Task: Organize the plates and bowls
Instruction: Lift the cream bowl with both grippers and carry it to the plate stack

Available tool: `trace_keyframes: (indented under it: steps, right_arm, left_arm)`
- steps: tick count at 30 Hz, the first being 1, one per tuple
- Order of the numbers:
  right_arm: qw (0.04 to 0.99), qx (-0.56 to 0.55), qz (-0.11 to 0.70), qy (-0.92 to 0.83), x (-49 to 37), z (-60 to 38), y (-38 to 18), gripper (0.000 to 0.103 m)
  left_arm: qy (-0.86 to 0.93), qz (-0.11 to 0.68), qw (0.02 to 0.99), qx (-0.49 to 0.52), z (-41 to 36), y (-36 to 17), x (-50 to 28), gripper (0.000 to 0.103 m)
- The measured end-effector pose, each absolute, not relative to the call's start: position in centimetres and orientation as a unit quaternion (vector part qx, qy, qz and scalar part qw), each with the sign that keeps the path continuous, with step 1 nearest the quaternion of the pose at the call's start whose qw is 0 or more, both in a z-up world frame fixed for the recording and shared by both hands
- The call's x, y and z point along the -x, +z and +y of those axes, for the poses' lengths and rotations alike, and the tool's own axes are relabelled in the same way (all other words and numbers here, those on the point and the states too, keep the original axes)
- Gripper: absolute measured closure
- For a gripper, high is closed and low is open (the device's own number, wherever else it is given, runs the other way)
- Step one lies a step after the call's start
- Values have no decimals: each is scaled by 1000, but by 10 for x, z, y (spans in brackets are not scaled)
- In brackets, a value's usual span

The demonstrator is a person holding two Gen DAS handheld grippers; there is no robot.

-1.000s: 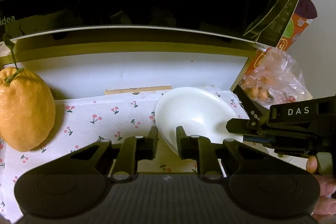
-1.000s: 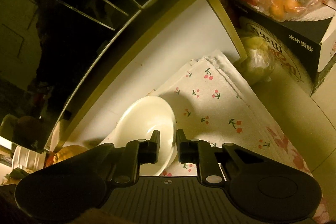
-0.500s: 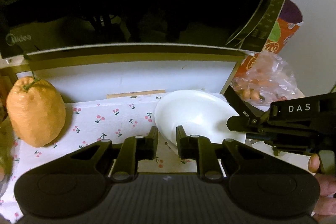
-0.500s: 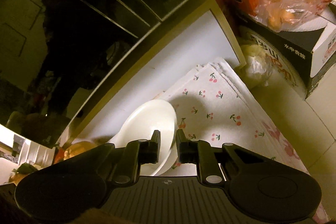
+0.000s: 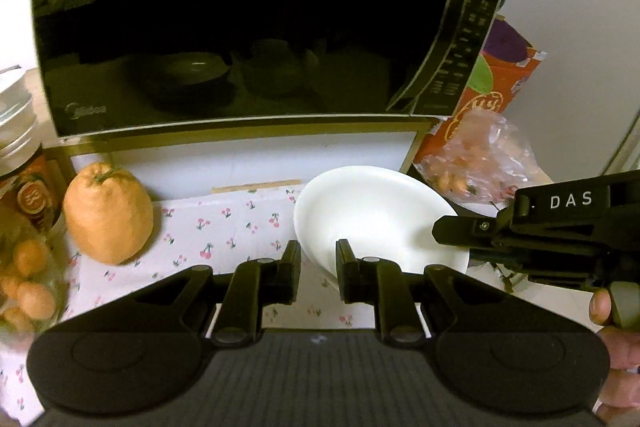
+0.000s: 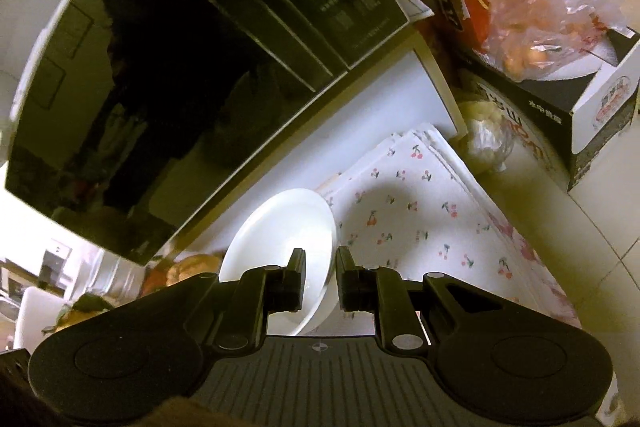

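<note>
A white bowl (image 5: 372, 215) is held tilted above the cherry-print cloth (image 5: 224, 227), in front of the black microwave (image 5: 240, 19). My left gripper (image 5: 318, 267) is shut on the bowl's near-left rim. My right gripper (image 6: 318, 275) is shut on the bowl's (image 6: 280, 235) right rim; its black body shows at the right in the left wrist view (image 5: 540, 231). In the right wrist view a second white rim seems to lie under the bowl; I cannot tell if it is another dish.
A large orange citrus fruit (image 5: 108, 215) stands on the cloth at left, beside a jar (image 5: 24, 183) and small oranges (image 5: 28, 287). A bag of small oranges (image 6: 552, 15) lies on a black box (image 6: 560, 115) at right. The microwave overhangs behind.
Both grippers have lifted and drawn back with the bowl; the microwave door now fills more of the view and the citrus fruit looks smaller and farther.
</note>
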State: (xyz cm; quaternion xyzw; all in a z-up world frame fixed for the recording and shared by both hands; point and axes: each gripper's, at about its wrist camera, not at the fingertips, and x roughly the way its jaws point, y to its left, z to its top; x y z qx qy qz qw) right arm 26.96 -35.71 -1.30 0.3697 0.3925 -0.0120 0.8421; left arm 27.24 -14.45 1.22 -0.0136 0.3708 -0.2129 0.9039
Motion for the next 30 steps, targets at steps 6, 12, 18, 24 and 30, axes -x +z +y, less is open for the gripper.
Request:
trace_keyframes:
  steps: [6,12,18,24,30]
  right_arm:
    - [840,-379,389,-6,-238,-351,-2,87]
    - [841,-378,386,-5,-209,-345,7,86]
    - [841,-377,388,-6,-184,-344,12,86]
    - [836,-386,390,-12,-161,-345,8,86]
    - [841,-371,393,-24,-140,-345,6,86]
  left_arm:
    - [-209,377,902,13,-136,19,-242,87]
    - [-209,383,900,15,-130,23,-213,87]
    - [-216,390,895,17,-126,24,-188,87]
    - [-222,395,891,29,-122,22,-168,87]
    - [-231,410,881,54,-121,12,-148,87]
